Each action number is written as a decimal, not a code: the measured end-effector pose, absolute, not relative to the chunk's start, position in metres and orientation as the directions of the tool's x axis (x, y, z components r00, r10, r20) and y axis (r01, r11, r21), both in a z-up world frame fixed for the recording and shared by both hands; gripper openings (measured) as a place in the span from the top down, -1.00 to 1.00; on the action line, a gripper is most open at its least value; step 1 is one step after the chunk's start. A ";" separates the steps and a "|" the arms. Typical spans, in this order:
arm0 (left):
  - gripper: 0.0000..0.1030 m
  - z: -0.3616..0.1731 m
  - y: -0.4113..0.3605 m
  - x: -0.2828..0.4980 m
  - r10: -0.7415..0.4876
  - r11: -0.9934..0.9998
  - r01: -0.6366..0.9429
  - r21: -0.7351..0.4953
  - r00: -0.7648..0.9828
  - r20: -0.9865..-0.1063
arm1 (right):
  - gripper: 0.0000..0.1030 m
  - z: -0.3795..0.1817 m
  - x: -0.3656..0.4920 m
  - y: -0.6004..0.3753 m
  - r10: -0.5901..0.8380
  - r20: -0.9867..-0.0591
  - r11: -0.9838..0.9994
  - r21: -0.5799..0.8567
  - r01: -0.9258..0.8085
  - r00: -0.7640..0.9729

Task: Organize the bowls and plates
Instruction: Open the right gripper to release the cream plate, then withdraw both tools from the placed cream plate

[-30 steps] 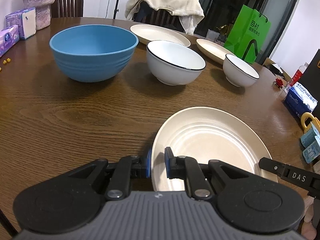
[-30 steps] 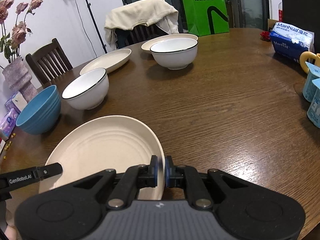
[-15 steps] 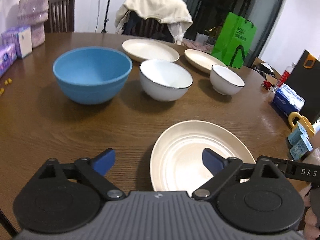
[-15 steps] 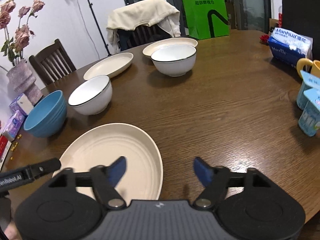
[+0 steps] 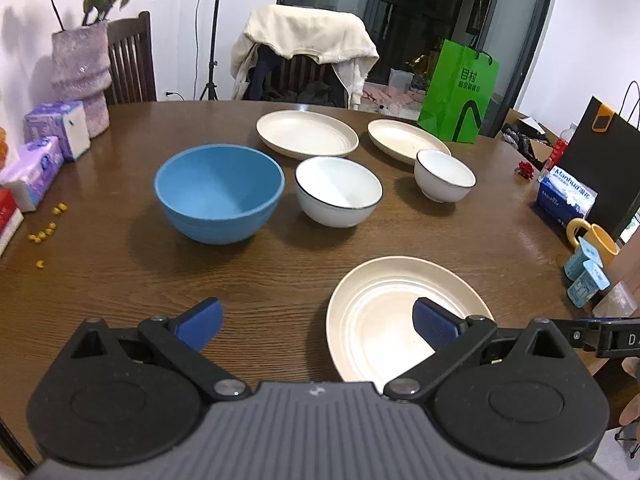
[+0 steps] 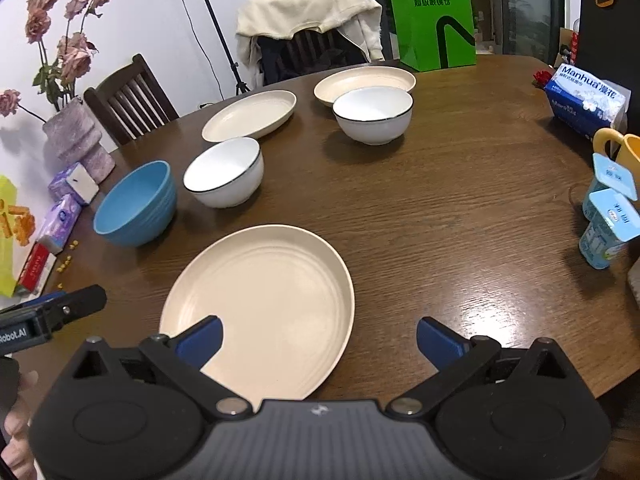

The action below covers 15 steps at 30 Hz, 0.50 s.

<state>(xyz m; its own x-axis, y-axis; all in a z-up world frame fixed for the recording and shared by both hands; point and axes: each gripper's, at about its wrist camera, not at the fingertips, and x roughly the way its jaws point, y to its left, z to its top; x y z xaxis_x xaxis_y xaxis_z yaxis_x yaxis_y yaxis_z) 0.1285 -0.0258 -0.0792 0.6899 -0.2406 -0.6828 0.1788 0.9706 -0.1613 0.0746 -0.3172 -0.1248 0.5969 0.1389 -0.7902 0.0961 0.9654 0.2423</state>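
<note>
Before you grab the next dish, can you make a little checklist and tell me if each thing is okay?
1. Left hand-held gripper open, nothing between its fingers: ok.
2. Right hand-held gripper open, nothing held: ok.
3. Near plate flat on the table: ok.
4. Far plates bare, ready for stacking: ok.
5. Blue bowl and white bowls upright, apart: ok.
6. Bowls empty: ok.

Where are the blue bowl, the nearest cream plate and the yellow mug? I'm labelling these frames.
Round blue bowl [image 5: 219,184]: left wrist view, inner wall.
Nearest round cream plate [image 6: 264,292]: right wrist view, flat centre.
Yellow ceramic mug [image 5: 600,242]: left wrist view, outer side by the handle.
</note>
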 end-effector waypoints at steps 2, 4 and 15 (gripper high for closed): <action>-1.00 -0.068 -0.023 0.124 -0.239 0.971 0.178 -0.160 0.694 -0.679 | -1.00 -0.116 0.071 -0.317 0.143 -0.789 0.964 0.247 0.095 0.598; -1.00 -0.056 -0.021 0.120 -0.239 0.971 0.181 -0.156 0.701 -0.672 | -1.00 -0.106 0.067 -0.316 0.146 -0.783 0.963 0.252 0.095 0.605; -1.00 0.002 -0.017 0.097 -0.253 0.967 0.198 -0.157 0.723 -0.644 | -1.00 -0.050 0.050 -0.306 0.159 -0.743 0.960 0.269 0.073 0.650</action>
